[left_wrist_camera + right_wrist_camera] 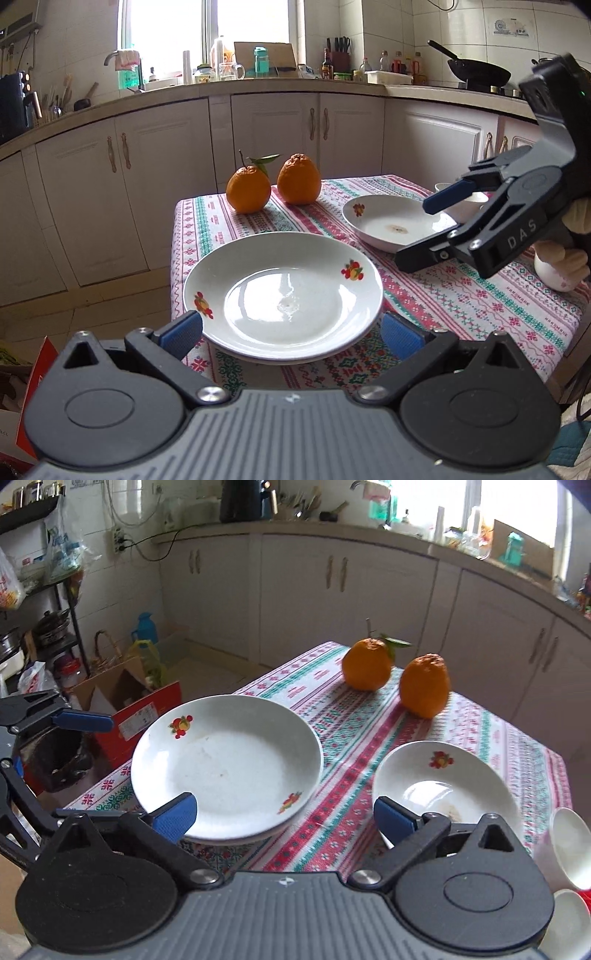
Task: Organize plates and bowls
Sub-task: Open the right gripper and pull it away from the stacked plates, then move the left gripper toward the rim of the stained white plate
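Near the desk's (480,306) front-left corner sits the plate stack (282,295), its rim jutting past the edge. Right of that stack lies a second plate (391,225), with small bowls (569,842) beyond it. Behind the stack stand two oranges (273,184). Left gripper (291,328) fingers spread wide either side of the stack, gripping nothing; right gripper (284,816) fingers wide, empty. A careless nudge could tip the overhanging stack onto the floor.
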